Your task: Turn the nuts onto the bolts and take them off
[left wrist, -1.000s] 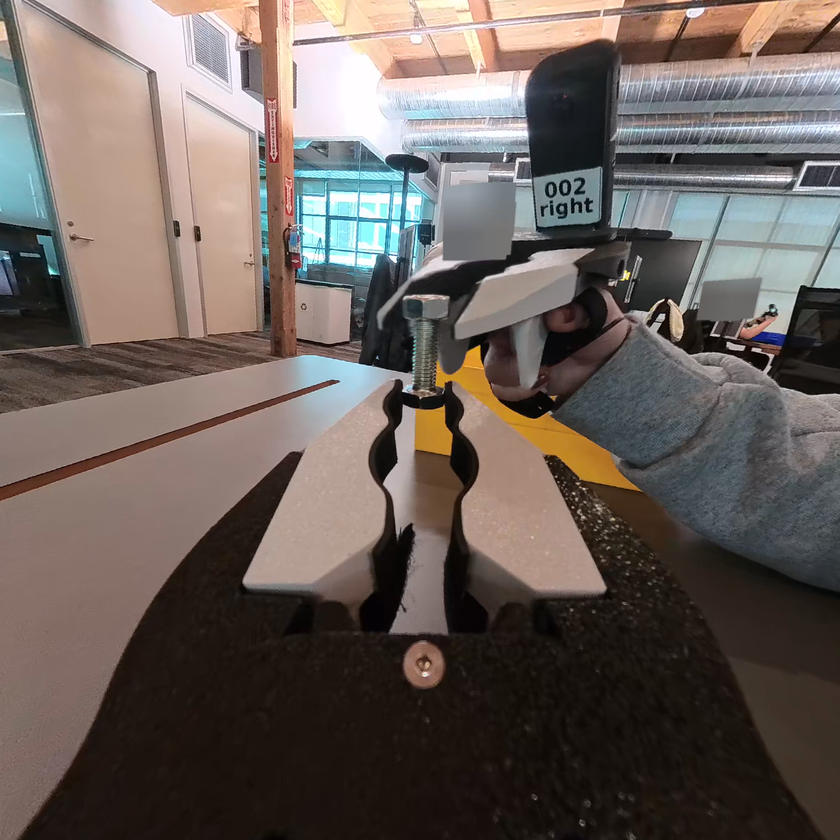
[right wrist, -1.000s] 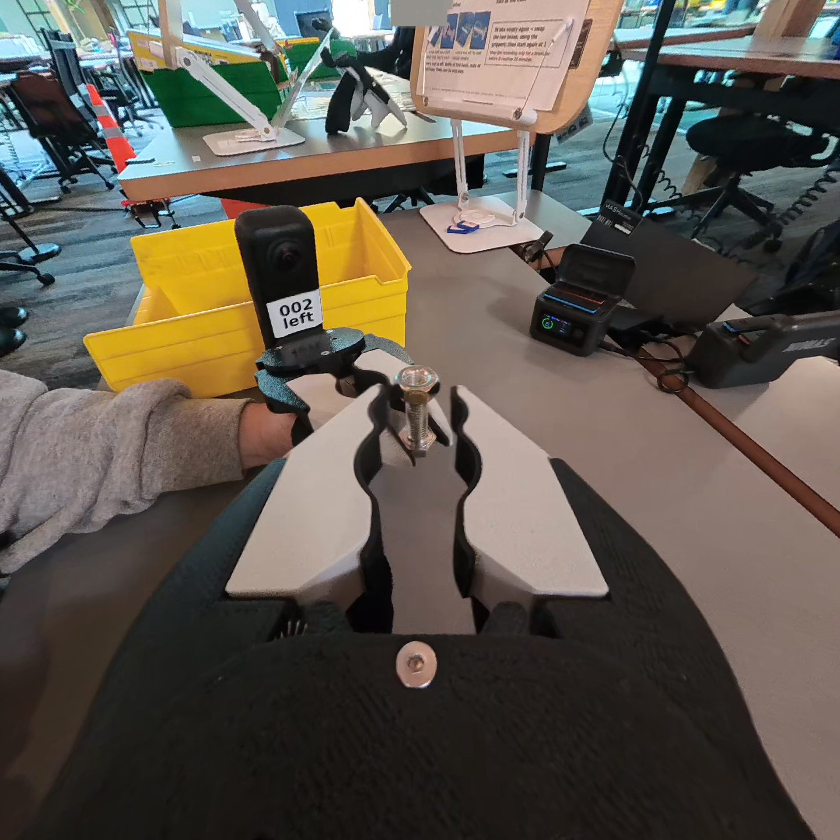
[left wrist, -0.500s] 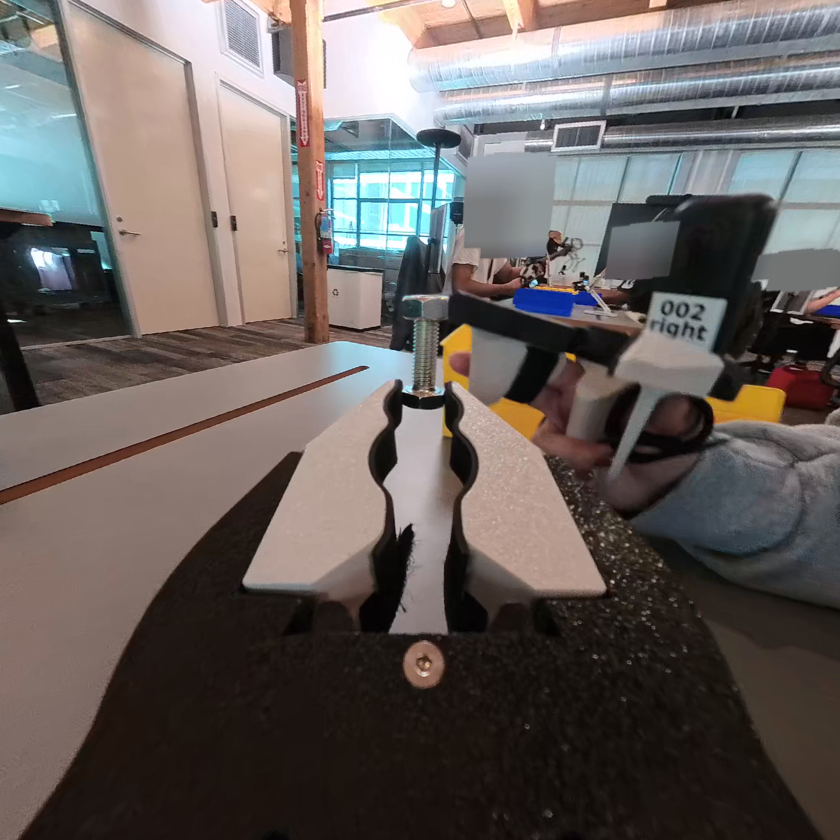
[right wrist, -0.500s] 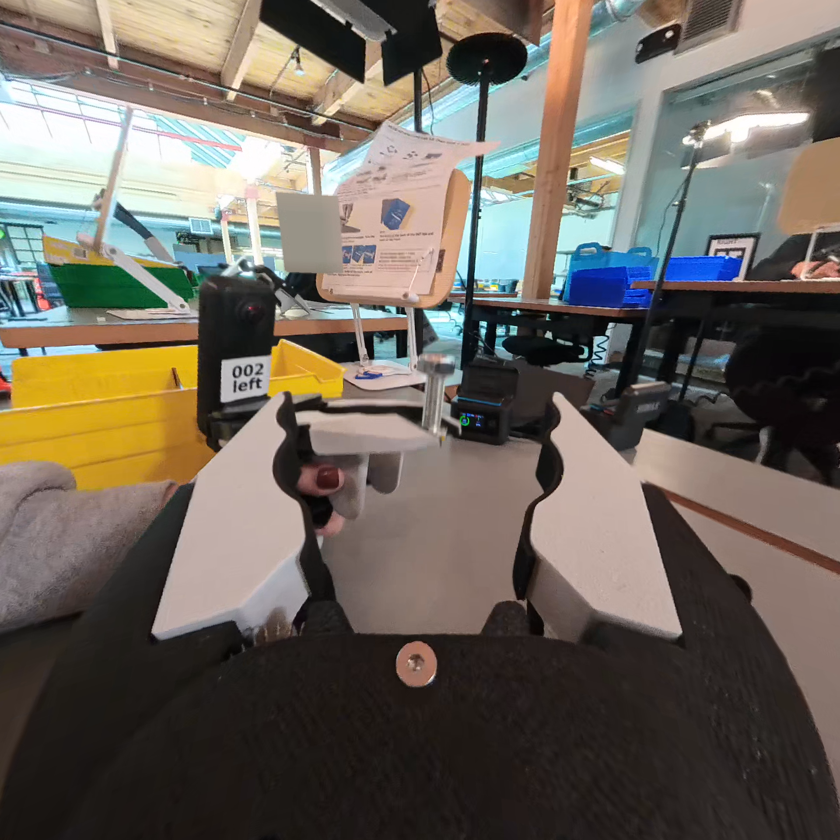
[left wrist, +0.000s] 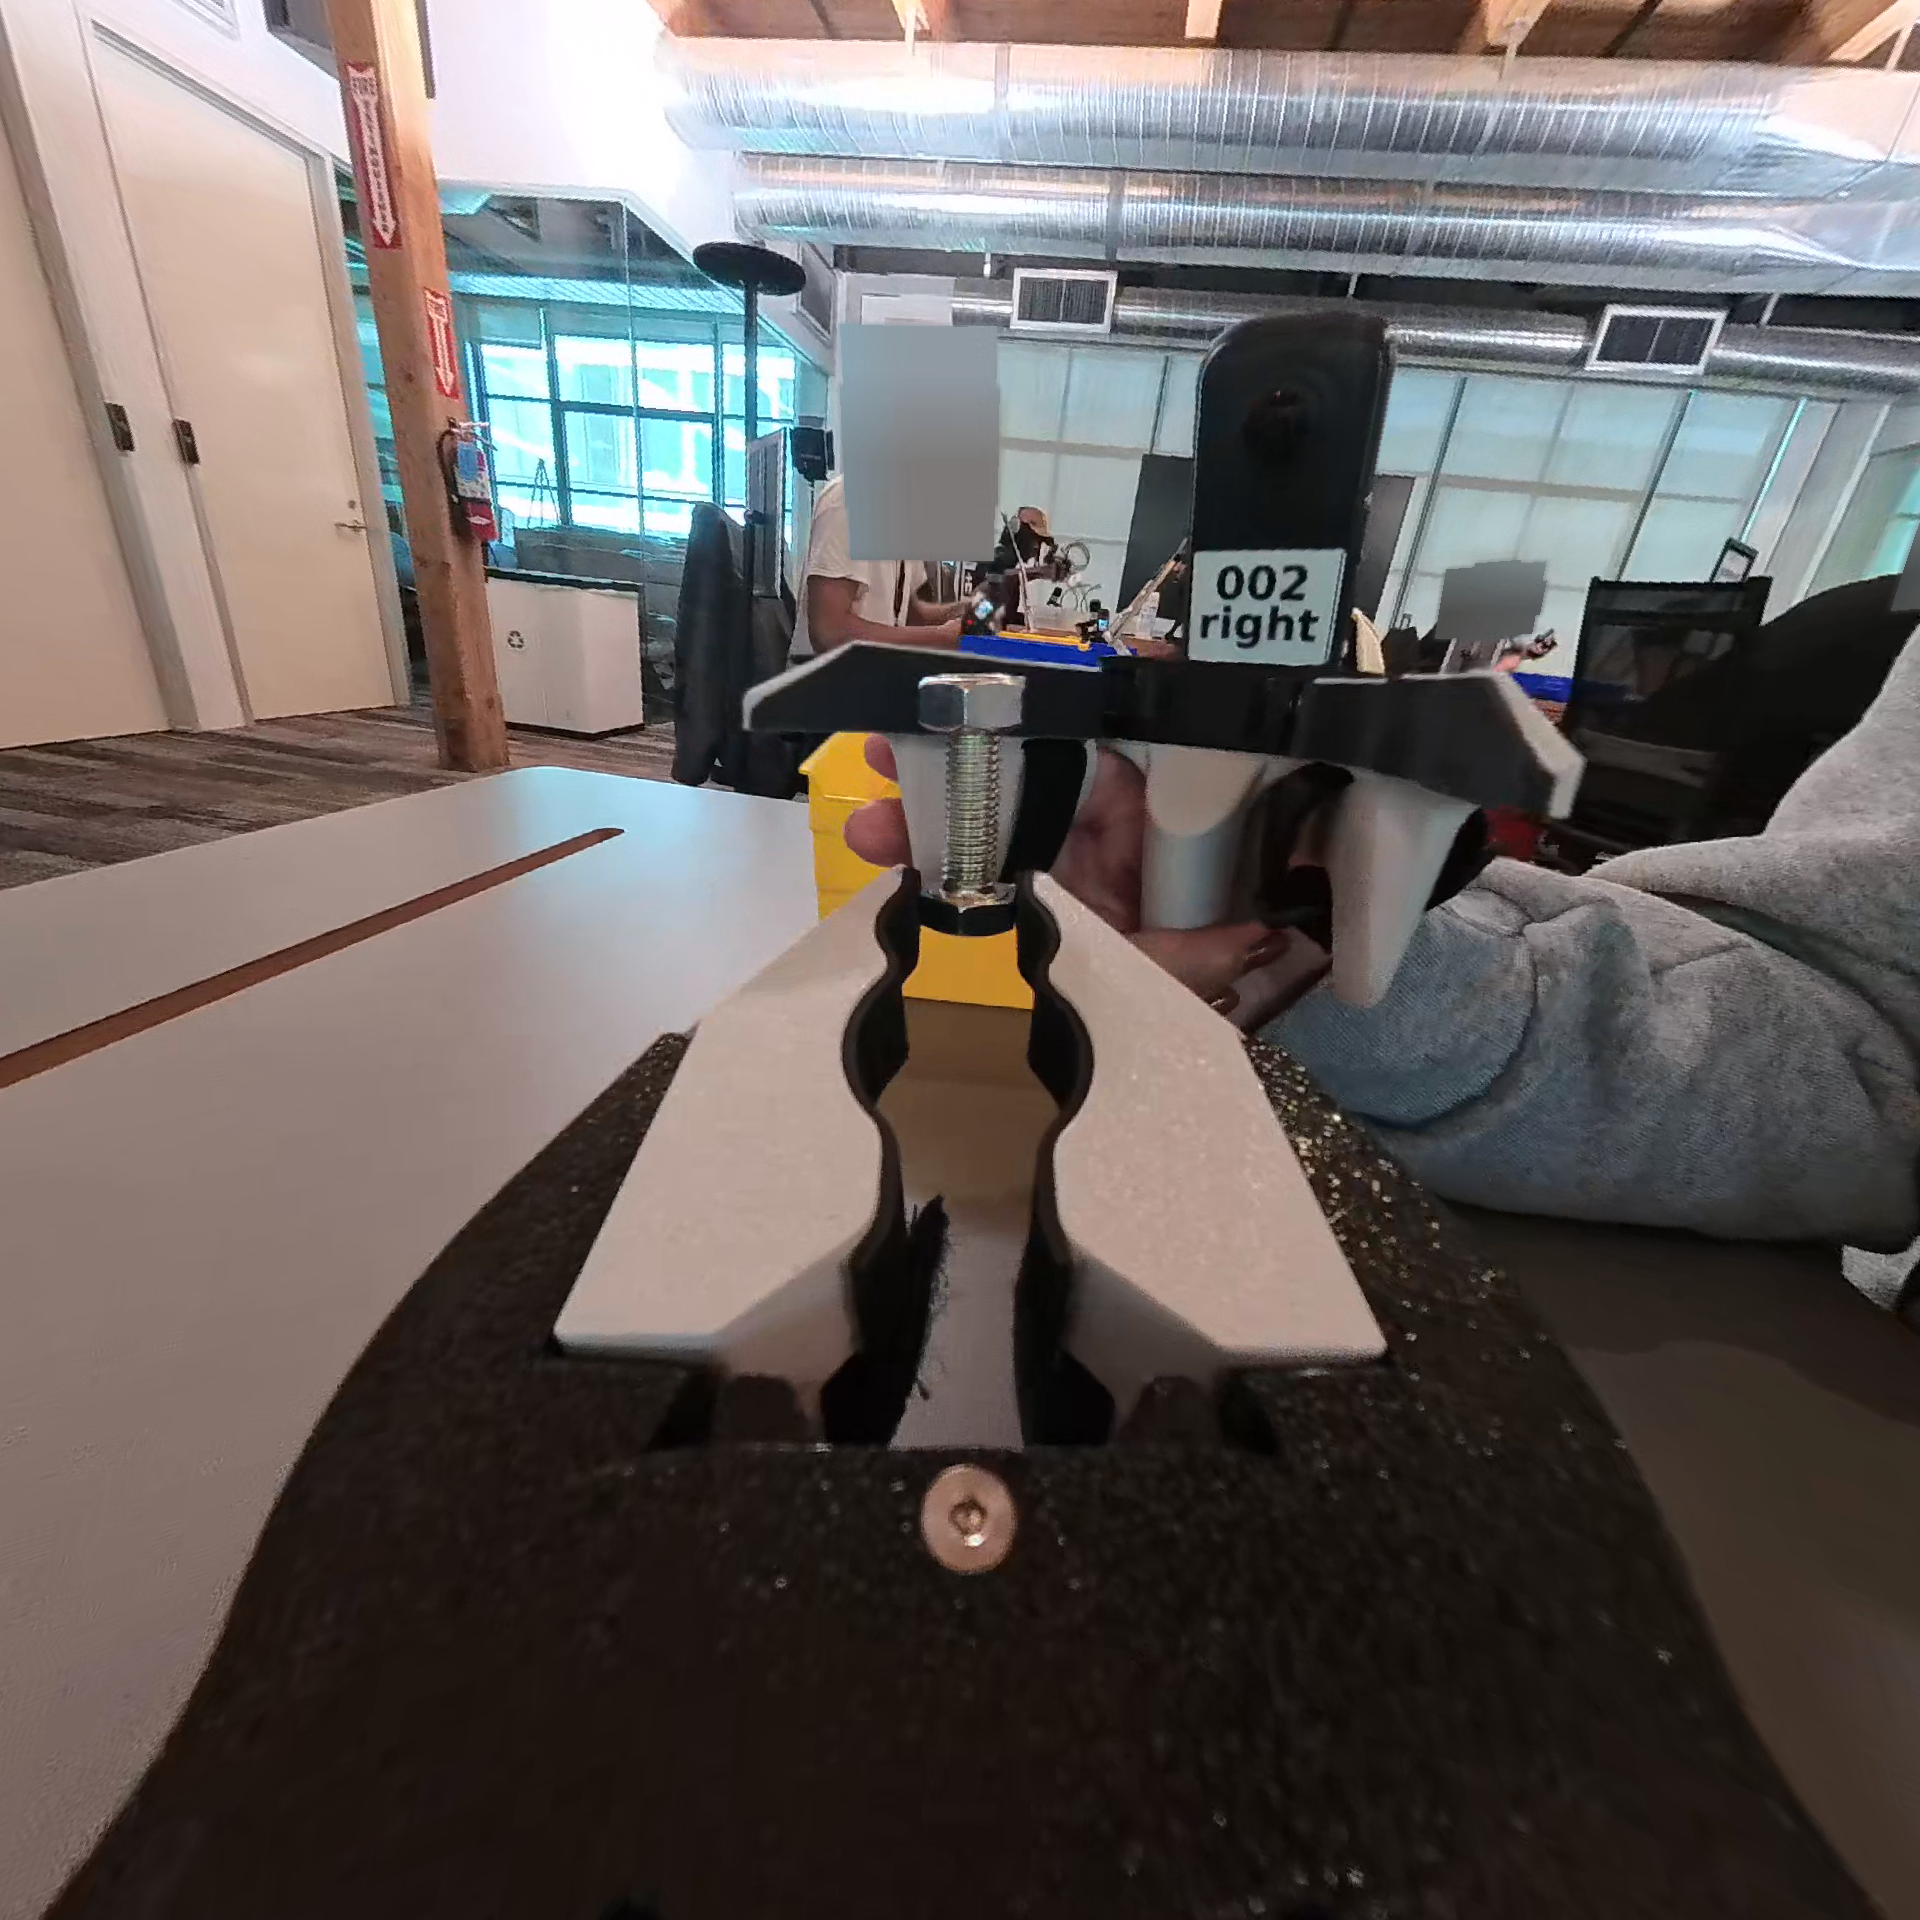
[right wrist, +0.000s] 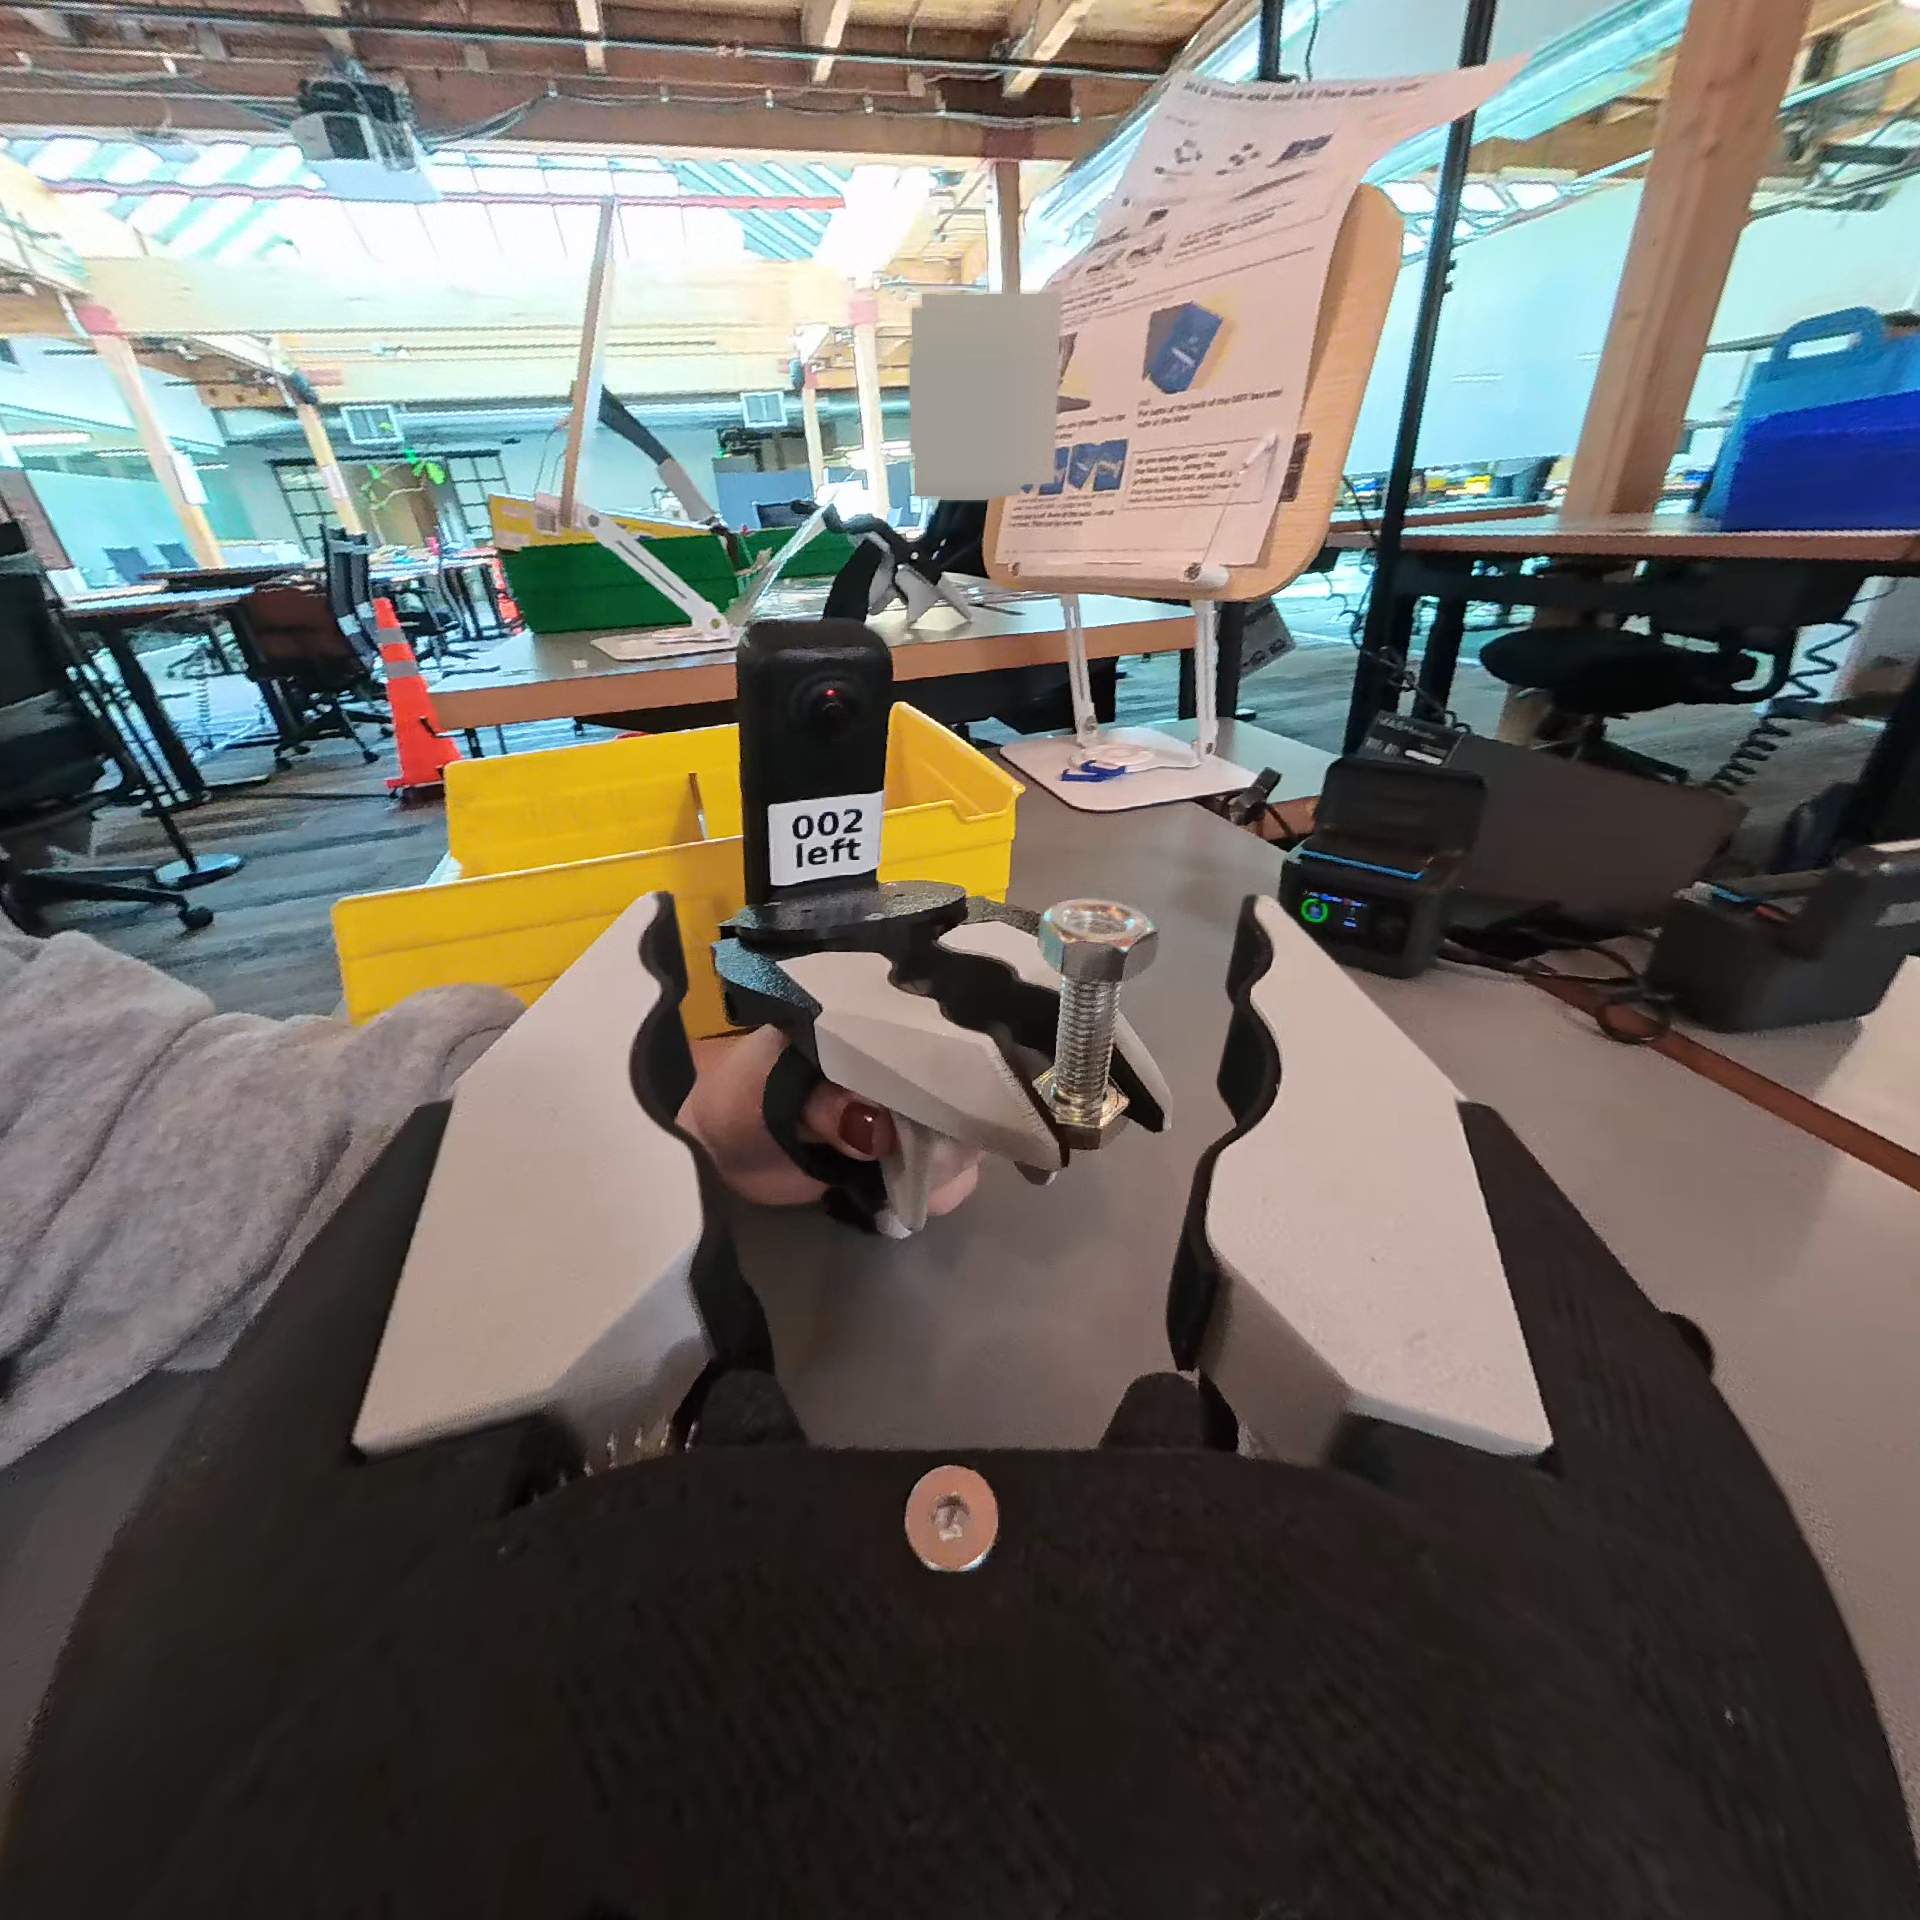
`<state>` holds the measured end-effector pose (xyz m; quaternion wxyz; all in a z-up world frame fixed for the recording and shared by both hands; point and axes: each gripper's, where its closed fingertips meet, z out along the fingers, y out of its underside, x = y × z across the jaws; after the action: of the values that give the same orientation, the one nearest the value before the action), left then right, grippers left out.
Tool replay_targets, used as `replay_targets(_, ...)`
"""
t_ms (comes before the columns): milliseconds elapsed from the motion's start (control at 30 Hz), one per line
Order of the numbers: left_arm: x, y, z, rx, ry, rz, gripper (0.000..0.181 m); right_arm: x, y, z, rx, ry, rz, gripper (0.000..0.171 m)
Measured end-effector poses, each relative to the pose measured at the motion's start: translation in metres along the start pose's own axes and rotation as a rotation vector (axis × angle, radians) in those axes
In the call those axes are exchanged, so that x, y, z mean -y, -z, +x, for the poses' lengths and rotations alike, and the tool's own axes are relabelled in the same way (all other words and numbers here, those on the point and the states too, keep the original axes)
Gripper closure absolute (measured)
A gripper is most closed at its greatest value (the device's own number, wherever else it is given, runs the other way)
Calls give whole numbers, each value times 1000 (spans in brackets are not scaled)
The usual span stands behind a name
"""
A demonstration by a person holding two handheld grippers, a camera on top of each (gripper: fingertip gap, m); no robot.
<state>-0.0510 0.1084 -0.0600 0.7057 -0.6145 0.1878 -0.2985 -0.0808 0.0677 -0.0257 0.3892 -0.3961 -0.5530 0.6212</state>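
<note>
My left gripper (left wrist: 966, 914) pinches the nut (right wrist: 1081, 1099); the bolt (right wrist: 1089, 1013) stands upright between my right gripper's (right wrist: 951, 1049) wide-open, empty jaws — probably level with its head.

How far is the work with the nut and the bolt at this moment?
Done: the nut is threaded onto the lower end of the bolt. In hand: the left gripper is shut on the nut and holds the bolt upright; the right gripper is open near the bolt head, not gripping. Left: further turning, then taking the nut off.
</note>
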Motion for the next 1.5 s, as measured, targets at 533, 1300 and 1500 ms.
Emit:
replay_targets(533, -1, 2, -8, 24, 47, -9, 165, 0, 3, -5, 46, 9, -13, 77)
replay_targets(1300, -14, -9, 17, -121, 86, -97, 165, -8, 3, -9, 83, 10, -25, 84)
replay_targets(1500, -13, -7, 8, -73, 98, -90, 165, -9, 5, -7, 79, 9, -27, 86)
